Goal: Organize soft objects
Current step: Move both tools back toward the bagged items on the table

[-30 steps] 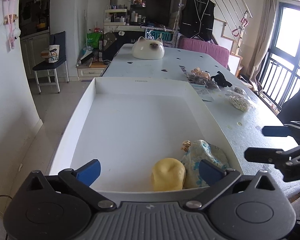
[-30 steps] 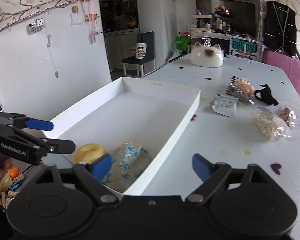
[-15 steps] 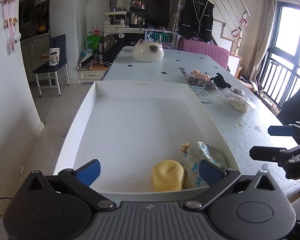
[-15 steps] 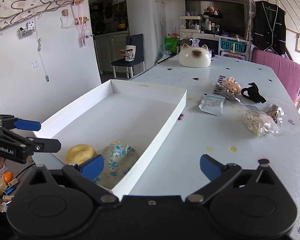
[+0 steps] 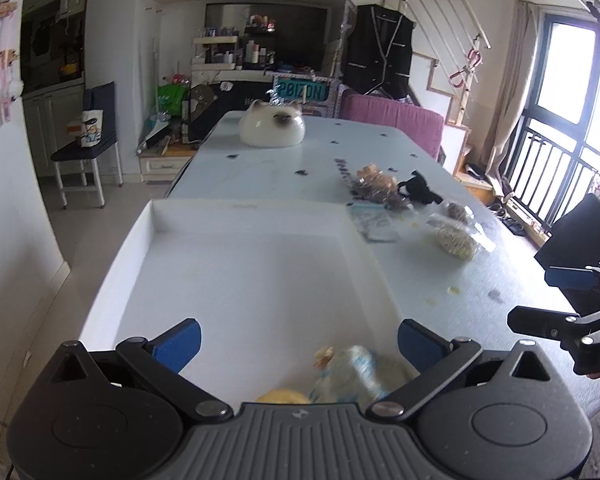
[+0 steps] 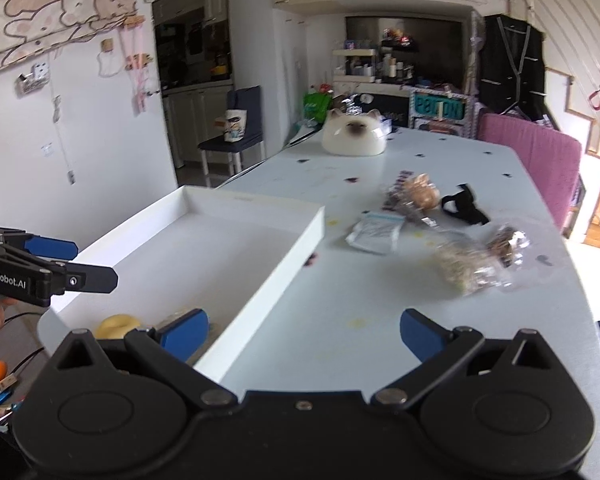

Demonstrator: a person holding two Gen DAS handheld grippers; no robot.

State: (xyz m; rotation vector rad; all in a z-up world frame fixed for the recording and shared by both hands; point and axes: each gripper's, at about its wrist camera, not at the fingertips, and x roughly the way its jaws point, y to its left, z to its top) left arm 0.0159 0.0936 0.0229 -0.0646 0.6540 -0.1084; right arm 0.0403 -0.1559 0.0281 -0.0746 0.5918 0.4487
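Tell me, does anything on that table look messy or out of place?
Only two soft things, a yellow one and a blue-patterned one, lie in the white tray. Several clear bagged items and a black piece lie scattered on the table beside it. Nothing looks spilled or damaged.

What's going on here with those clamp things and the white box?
A person is holding a two-finger gripper in each hand and sorting soft things into a white tray on the table. Both the left gripper and the right gripper are open and empty. Two items already lie at the tray's near end: a yellow soft piece and a blue-patterned pouch. Several clear bags and a black fabric piece lie loose on the table to the right of the tray.
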